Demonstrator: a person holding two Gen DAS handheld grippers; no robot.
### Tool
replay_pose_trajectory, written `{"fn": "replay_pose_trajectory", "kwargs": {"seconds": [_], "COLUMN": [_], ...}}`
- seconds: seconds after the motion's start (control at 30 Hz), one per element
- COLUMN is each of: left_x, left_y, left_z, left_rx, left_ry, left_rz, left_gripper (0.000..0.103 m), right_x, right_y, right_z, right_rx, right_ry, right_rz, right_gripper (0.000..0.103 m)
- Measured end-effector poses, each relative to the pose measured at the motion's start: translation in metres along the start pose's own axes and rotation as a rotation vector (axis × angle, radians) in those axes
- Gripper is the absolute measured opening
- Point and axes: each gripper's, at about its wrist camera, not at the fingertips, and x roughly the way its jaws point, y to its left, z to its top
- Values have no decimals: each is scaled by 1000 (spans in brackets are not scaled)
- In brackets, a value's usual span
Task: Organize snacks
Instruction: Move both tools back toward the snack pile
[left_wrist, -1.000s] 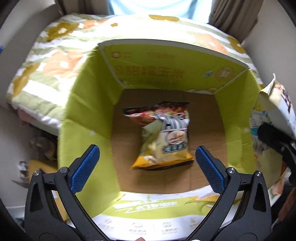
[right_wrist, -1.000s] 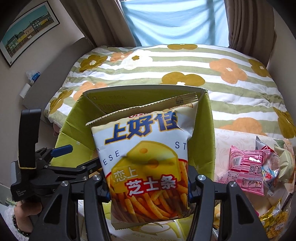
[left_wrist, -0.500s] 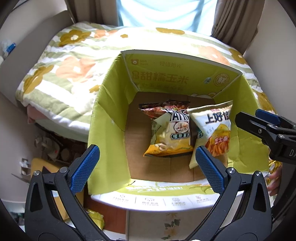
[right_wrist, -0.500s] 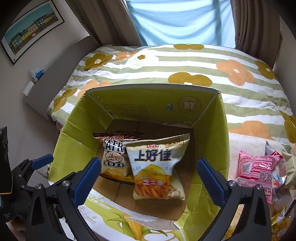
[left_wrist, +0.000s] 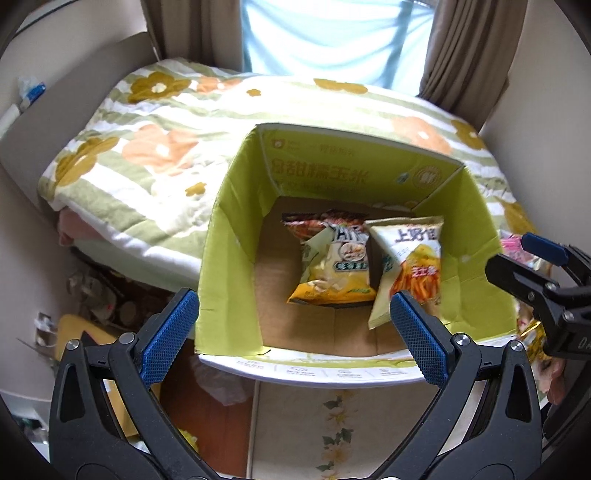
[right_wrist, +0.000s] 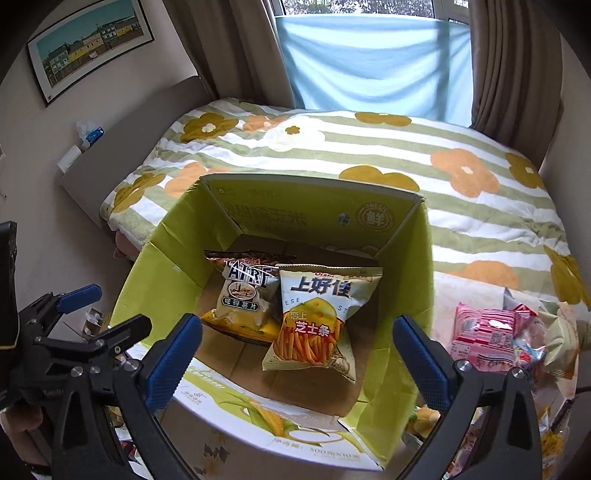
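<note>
Your right gripper (right_wrist: 295, 354) stands fully spread above the near edge of the green carton (right_wrist: 155, 280), blue pads (right_wrist: 173, 354) wide apart, nothing between them. Your left gripper (left_wrist: 291, 332) is likewise wide open and empty, hanging over the carton's near-left corner; in the right wrist view it shows at the left edge (right_wrist: 92, 310). Inside the carton, on its brown floor, lie 3 snack bags: the cheese-stick bag (right_wrist: 317, 317) on the right side, tilted and leaning against the yellow chip bag (right_wrist: 243, 299) just beside it at centre, with a dark red bag (right_wrist: 251, 256) tucked partly under the chip bag at the back. The carton sits against the foot of the flowered bedspread (right_wrist: 369, 147). A pile of pink snack packs (right_wrist: 491, 332) and other wrappers lies on the bed to the carton's right, outside it.
</note>
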Motion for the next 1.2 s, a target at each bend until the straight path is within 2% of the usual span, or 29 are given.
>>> {"fn": "replay_pose_trajectory", "kwargs": {"seconds": [0.2, 0.4, 0.8, 1.0, 1.2], "left_x": [-8, -20, -38, -33, -7], "left_y": [-20, -55, -181, -250, -301], "left_z": [-4, -5, -5, -9, -4], "left_rx": [30, 57, 101, 112, 106], "left_ry": [-16, -32, -62, -51, -8], "left_rz": [-43, -102, -202, -226, -226], "left_gripper": [103, 103, 103, 103, 103], "right_x": [-32, -70, -140, -152, -151], "right_y": [-13, -41, -140, -196, -243], "right_z": [-10, -24, -58, -70, -73], "right_rx": [39, 98, 157, 171, 164], "right_ry": [-43, -95, -164, -150, -121], "right_rz": [-56, -115, -187, -177, -144], "right_gripper": [103, 103, 103, 103, 103]}}
